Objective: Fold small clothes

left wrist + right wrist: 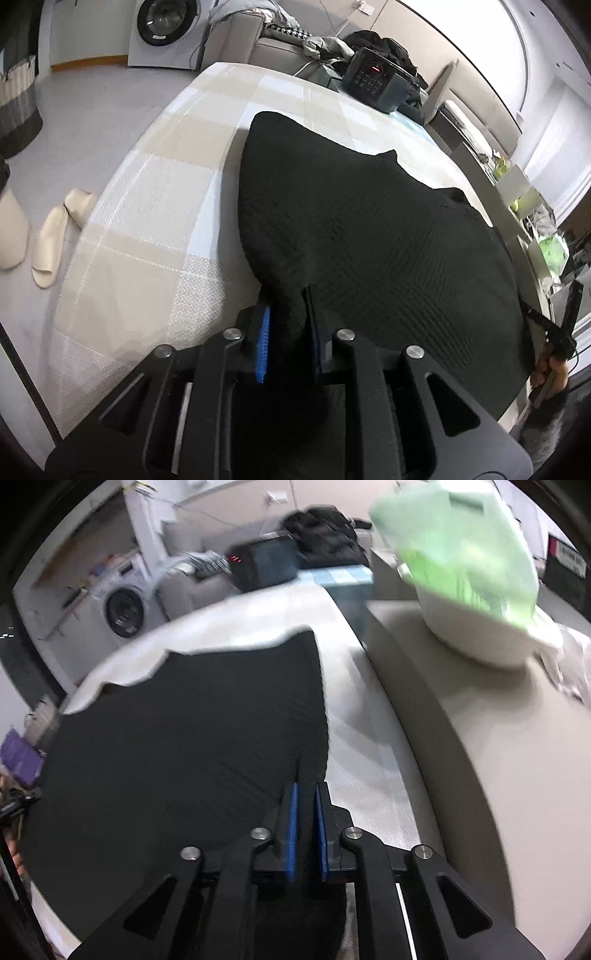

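A black knit garment point(369, 236) is spread over the checked table point(155, 206), stretched between both grippers. My left gripper point(286, 299) is shut on the garment's near left corner, with fabric bunched between its blue pads. My right gripper point(306, 790) is shut on the garment point(184, 731) at its near right corner, by the table's right side point(354, 760). The right wrist view is motion-blurred. The other gripper and the hand holding it point(550, 354) show at the left wrist view's right edge.
A black appliance with red digits point(376, 79) and dark clothes sit at the table's far end. A white bowl with a green bag point(476, 590) stands on a beige ledge to the right. Slippers point(51, 240) lie on the floor left; a washing machine point(166, 29) stands beyond.
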Tool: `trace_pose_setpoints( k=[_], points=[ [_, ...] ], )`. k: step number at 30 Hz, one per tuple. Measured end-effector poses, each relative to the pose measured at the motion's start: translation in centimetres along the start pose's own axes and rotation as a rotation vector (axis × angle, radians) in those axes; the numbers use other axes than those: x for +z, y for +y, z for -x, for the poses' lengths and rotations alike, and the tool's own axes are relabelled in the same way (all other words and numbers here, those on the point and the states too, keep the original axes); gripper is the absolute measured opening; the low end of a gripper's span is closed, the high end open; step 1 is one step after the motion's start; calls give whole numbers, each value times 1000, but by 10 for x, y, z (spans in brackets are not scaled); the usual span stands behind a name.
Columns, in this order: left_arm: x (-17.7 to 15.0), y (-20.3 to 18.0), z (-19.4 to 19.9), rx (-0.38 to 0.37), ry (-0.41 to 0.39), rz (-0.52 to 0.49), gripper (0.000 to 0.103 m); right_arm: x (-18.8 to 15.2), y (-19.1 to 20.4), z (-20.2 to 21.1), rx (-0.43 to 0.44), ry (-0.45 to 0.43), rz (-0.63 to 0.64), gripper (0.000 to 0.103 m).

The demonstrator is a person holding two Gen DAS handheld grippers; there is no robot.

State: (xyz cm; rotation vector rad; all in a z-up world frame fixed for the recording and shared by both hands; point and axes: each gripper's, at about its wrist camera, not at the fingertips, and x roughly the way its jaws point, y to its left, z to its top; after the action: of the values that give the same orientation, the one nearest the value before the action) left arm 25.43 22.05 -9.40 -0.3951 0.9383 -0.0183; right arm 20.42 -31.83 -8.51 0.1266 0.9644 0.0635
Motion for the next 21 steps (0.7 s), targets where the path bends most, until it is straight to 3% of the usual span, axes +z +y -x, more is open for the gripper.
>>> trace_pose_setpoints(
  k=[2,3,5,7,16,18,19,21],
  points=[
    [3,-1,3,8,4,-8,24,2,-1,7,31,-14,-17,23],
    [7,0,5,6,-2,-7,36,4,-1,10,42,-20,-22,27],
    [14,2,9,-1,-27,3,47,13,-2,17,66,-44,-35,51],
    [27,7,8,-22,-49,16,55,23,-1,19,68,-63,-47,60],
    [72,12,-42,-16,6,61,55,67,5,-26,64,1,-97,63],
    [75,8,-47,12,-3,38,48,69,4,-41,58,30,-102,62],
    [75,6,-48,18,-6,28,29,68,4,-46,63,41,-107,60],
    [76,6,-50,-8,-10,40,19,68,6,-48,77,21,-98,31]
  ],
)
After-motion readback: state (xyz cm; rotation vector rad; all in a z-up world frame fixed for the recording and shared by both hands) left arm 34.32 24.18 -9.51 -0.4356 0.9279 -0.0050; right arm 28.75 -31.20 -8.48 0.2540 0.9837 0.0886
